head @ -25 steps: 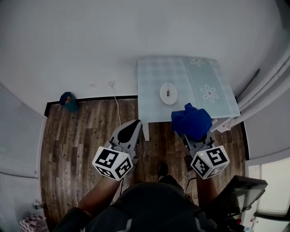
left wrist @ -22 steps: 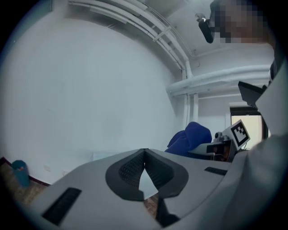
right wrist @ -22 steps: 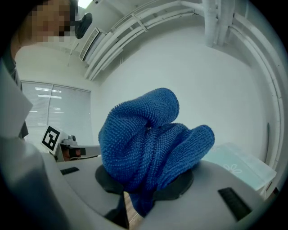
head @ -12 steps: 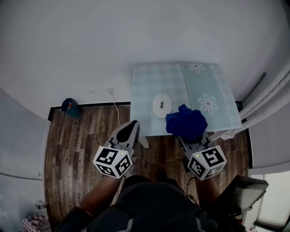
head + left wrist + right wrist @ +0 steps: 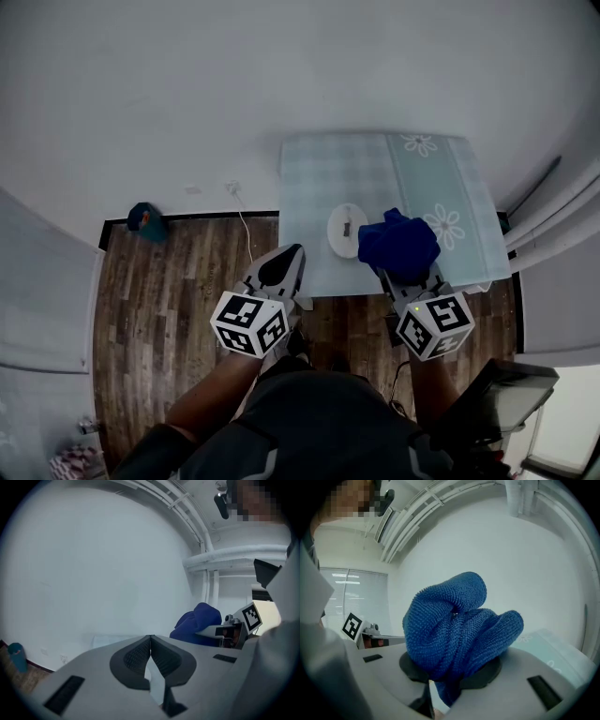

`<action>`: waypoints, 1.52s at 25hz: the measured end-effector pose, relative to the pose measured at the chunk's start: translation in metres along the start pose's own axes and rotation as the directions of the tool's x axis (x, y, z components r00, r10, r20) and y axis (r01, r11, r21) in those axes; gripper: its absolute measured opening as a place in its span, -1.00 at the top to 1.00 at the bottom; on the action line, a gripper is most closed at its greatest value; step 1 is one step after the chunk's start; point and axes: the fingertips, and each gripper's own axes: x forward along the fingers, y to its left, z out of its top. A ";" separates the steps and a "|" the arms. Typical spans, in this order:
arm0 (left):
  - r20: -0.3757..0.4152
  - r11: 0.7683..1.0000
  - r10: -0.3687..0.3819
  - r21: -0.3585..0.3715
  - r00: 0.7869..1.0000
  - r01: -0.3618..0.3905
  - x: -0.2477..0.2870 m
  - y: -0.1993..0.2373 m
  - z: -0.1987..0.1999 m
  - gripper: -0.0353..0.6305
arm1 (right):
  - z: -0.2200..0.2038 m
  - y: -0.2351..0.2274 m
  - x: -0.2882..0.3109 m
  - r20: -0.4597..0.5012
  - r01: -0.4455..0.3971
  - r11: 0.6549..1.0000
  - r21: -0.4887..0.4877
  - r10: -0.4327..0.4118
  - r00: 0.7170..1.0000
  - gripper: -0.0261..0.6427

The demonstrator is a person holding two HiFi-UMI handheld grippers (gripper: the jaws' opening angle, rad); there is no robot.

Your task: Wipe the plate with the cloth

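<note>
Right gripper is clamped on the blue cloth. The cloth is bunched, with most of the wad sticking out past the jaws and a short tail hanging below them. Left gripper has its jaws pressed together at the tips with nothing between them, and it's parked off the table's near edge at roughly 7 o'clock from the plate.

The key relation is plate to cloth. The plate sits near the table's front edge, at about 9 o'clock from the cloth wad and 10–11 o'clock from the right jaws. In the head view the wad's left edge meets or overlaps the plate's right rim. We can't tell from here whether the cloth is touching it or hanging above. The plate reads as an oval with its long axis running 12 to 6. The right gripper is clearly the nearer of the two. From the left jaw tips the plate lies at about 1–2 o'clock, across the table edge.

Our call is that wiping hasn't started. The next move is a short shift toward 9 o'clock and down, to get the loose wad onto the plate face rather than the jaw tips.

The plate has one small dark thing at its centre, too small for us to identify. It may get pushed around in a wipe. Nothing else on the plate.
</note>
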 end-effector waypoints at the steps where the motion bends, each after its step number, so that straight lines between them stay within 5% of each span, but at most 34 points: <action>1: -0.004 1.000 -0.010 -0.001 1.000 0.010 0.003 0.006 0.000 0.86 | 0.000 0.000 0.007 -0.001 0.008 1.000 0.004 -0.008 1.000 0.57; 11: -0.045 0.996 -0.082 -0.047 0.996 0.080 0.041 0.063 -0.007 0.86 | -0.007 -0.006 0.081 -0.042 0.071 0.997 -0.044 -0.072 0.996 0.57; 18: -0.174 0.984 -0.159 -0.106 0.972 0.142 0.087 0.074 -0.051 0.86 | -0.035 -0.033 0.124 -0.108 0.114 0.993 -0.010 -0.114 0.988 0.57; 25: -0.294 0.982 -0.127 -0.171 0.947 0.078 0.141 0.091 -0.105 0.86 | -0.075 -0.066 0.171 -0.188 0.058 0.998 0.009 -0.055 0.981 0.57; 29: -0.395 0.983 -0.118 -0.178 0.911 0.050 0.165 0.096 -0.142 0.83 | -0.103 -0.084 0.199 -0.252 0.025 0.999 0.021 -0.019 0.967 0.57; 32: -0.462 0.980 -0.143 -0.190 0.875 0.059 0.178 0.091 -0.169 0.58 | -0.125 -0.090 0.218 -0.307 0.001 1.000 0.028 0.008 0.952 0.57; 38: -0.582 0.990 -0.093 -0.141 0.808 0.012 0.202 0.098 -0.218 0.58 | -0.178 -0.105 0.251 -0.438 -0.028 0.999 0.033 0.040 0.898 0.57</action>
